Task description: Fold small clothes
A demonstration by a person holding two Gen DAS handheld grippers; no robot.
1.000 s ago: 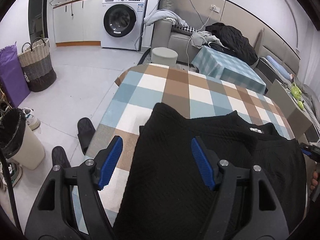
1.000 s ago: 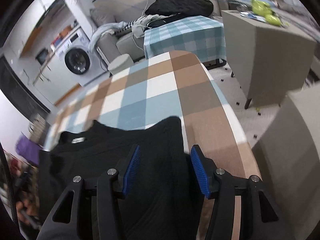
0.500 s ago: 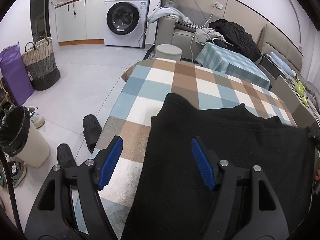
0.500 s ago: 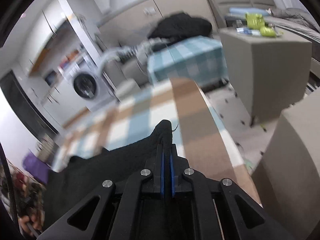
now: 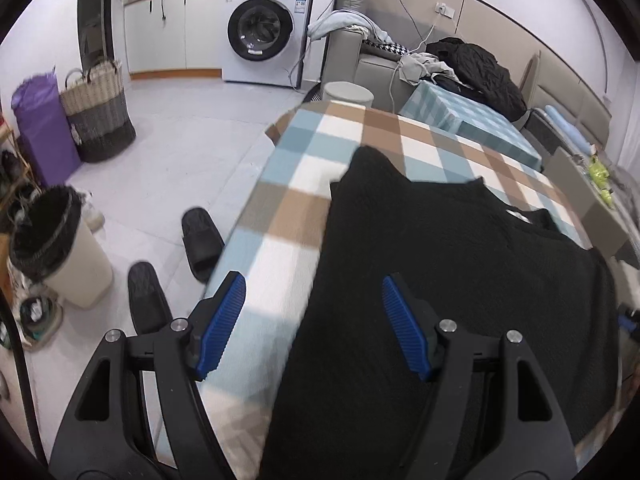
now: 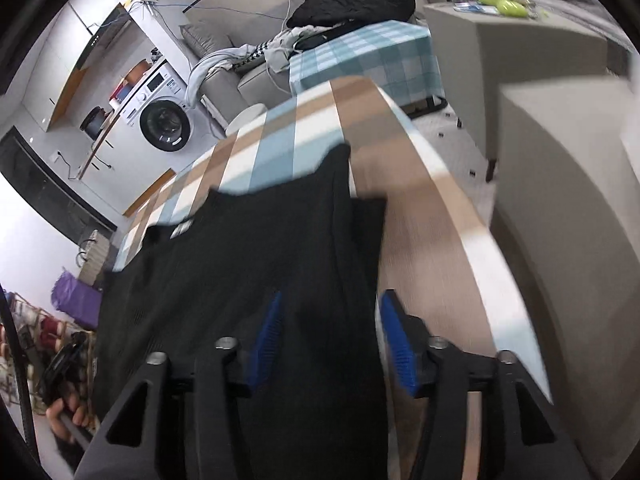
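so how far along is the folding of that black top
Early. The black top lies spread on the checked table, its right edge doubled over. Both the left gripper and right gripper are open, holding nothing. The main folds remain.

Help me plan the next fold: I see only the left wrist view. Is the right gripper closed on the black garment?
Observer: No. The right gripper is open, its blue pads apart, and the right edge of the black garment lies between them.
Operator: Does that edge hang off the table?
Observer: No. Bare checked tablecloth shows beyond the edge, so the garment lies on the table there.
Operator: Is that side lying flat?
Observer: Not quite. Near its far corner a second layer of the garment peeks out beside the top edge.
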